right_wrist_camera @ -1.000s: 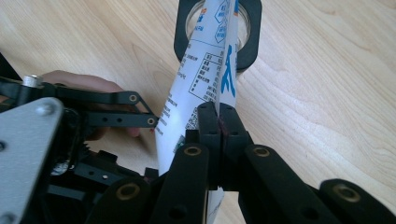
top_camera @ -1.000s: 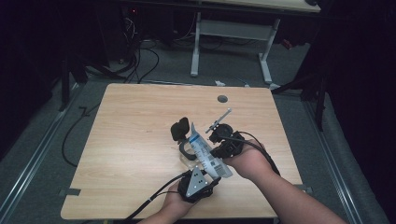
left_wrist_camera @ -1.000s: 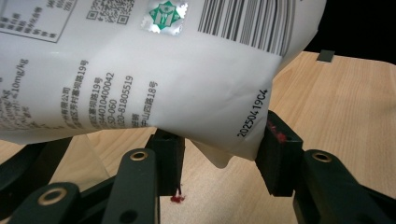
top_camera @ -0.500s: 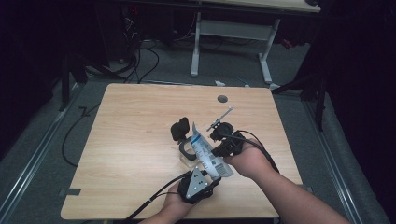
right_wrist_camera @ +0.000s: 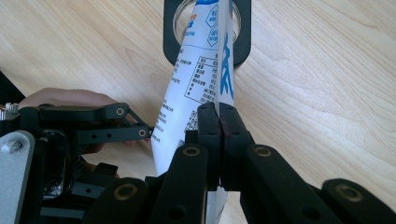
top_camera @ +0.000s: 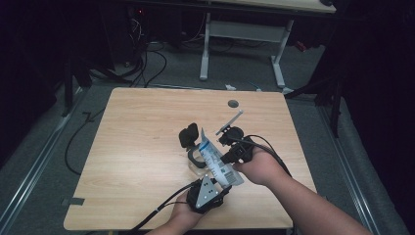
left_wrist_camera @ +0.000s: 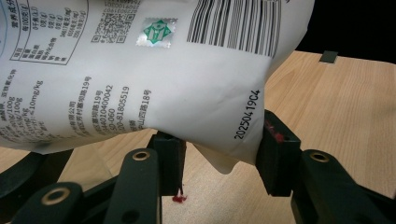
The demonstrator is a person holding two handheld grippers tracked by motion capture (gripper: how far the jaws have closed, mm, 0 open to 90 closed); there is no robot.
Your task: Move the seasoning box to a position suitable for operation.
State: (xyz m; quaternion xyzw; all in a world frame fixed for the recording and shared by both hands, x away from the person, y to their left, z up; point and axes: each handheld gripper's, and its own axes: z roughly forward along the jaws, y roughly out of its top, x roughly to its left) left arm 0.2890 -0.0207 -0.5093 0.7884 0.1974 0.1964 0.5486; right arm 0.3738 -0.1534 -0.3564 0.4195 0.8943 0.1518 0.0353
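High view, lower centre: your right gripper (top_camera: 230, 152) pinches the white pouch (top_camera: 215, 161) shut-jawed, its mouth tipped over a black-rimmed jar (right_wrist_camera: 208, 28). Your left gripper (left_wrist_camera: 219, 156) clamps the bottom corner (jaws half open). Pouring seems underway; next, raise that corner.

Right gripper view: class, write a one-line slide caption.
Right gripper shut on a white printed pouch, its top tipped into a black-rimmed jar on the wooden table.
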